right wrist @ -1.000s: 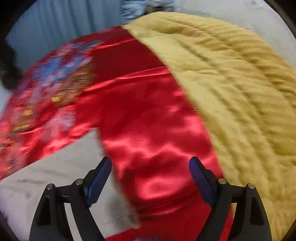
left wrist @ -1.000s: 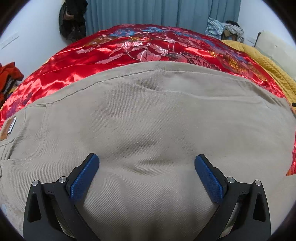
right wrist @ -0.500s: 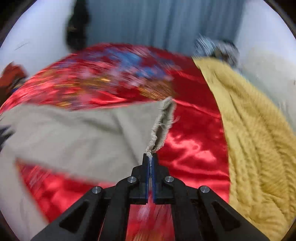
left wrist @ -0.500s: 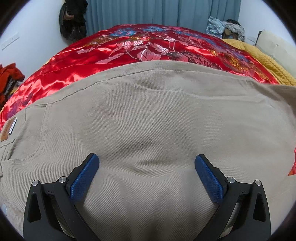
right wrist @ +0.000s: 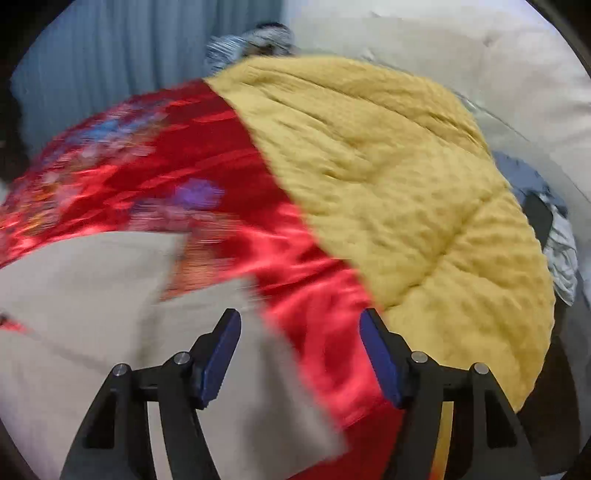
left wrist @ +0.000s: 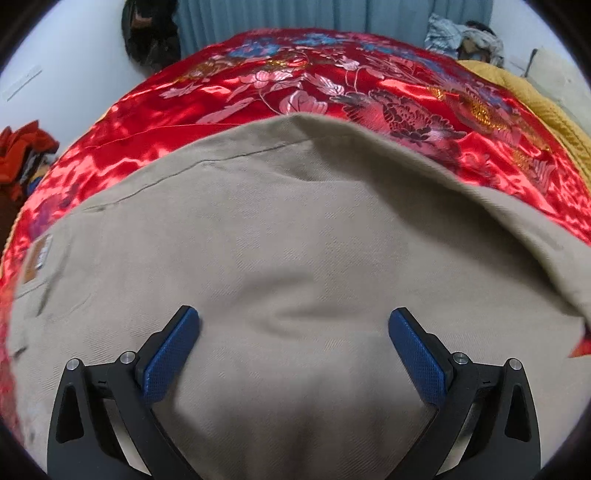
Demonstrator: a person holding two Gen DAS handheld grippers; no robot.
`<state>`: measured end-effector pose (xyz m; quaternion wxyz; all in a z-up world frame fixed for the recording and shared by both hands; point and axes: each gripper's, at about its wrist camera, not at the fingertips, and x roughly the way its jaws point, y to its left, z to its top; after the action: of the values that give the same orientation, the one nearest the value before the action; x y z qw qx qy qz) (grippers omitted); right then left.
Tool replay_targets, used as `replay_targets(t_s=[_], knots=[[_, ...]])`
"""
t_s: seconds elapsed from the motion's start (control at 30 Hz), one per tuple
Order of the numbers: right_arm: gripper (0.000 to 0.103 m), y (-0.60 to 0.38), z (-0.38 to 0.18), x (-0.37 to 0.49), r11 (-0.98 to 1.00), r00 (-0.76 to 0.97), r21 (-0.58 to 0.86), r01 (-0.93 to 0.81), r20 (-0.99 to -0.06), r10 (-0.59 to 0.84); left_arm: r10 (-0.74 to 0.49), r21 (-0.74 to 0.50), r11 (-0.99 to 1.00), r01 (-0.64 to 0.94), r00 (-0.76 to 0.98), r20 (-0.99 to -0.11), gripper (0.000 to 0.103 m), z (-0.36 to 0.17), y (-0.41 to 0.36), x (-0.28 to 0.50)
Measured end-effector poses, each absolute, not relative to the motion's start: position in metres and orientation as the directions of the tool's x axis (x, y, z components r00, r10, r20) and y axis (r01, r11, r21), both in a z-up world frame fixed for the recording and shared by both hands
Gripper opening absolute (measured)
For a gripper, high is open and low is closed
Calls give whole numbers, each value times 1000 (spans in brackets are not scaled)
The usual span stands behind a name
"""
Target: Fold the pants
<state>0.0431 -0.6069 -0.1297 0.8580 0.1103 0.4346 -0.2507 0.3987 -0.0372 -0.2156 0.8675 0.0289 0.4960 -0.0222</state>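
Note:
Beige pants (left wrist: 295, 236) lie spread on a red satin bedspread (left wrist: 332, 85). A brown label (left wrist: 37, 254) marks the waist at the left. The far leg edge now lies folded over toward the middle. My left gripper (left wrist: 293, 332) is open, its blue pads resting low over the fabric. In the right wrist view, the pants' leg end (right wrist: 110, 295) lies at the lower left, blurred. My right gripper (right wrist: 299, 347) is open and empty above the leg end and the red bedspread (right wrist: 295, 258).
A yellow knitted blanket (right wrist: 406, 184) covers the bed's right side. A white pillow (right wrist: 461, 55) lies beyond it. A blue curtain (left wrist: 332, 14) hangs behind the bed. Clothes lie piled at the left (left wrist: 22, 155) and back right (left wrist: 465, 37).
My right gripper was shut on the frayed leg hem half a second ago; it has let go and is open. The pants' far edge has folded inward. My left gripper stays put.

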Motion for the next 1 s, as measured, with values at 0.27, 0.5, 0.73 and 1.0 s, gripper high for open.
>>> replay_targets(t_s=[0.27, 0.5, 0.73, 1.0], knots=[[70, -421, -145, 80, 953, 617, 187, 239, -787, 0, -104, 6, 961, 276, 384, -917, 102, -207, -56, 241], [72, -360, -216, 87, 972, 456, 99, 212, -890, -8, -80, 56, 954, 296, 429, -900, 102, -210, -41, 170], [76, -358, -221, 86, 967, 485, 117, 228, -874, -8, -145, -25, 967, 253, 467, -873, 102, -172, -27, 173], [75, -373, -179, 81, 914, 606, 319, 250, -788, 109, -14, -8, 1000, 16, 443, -896, 102, -213, 38, 241]])
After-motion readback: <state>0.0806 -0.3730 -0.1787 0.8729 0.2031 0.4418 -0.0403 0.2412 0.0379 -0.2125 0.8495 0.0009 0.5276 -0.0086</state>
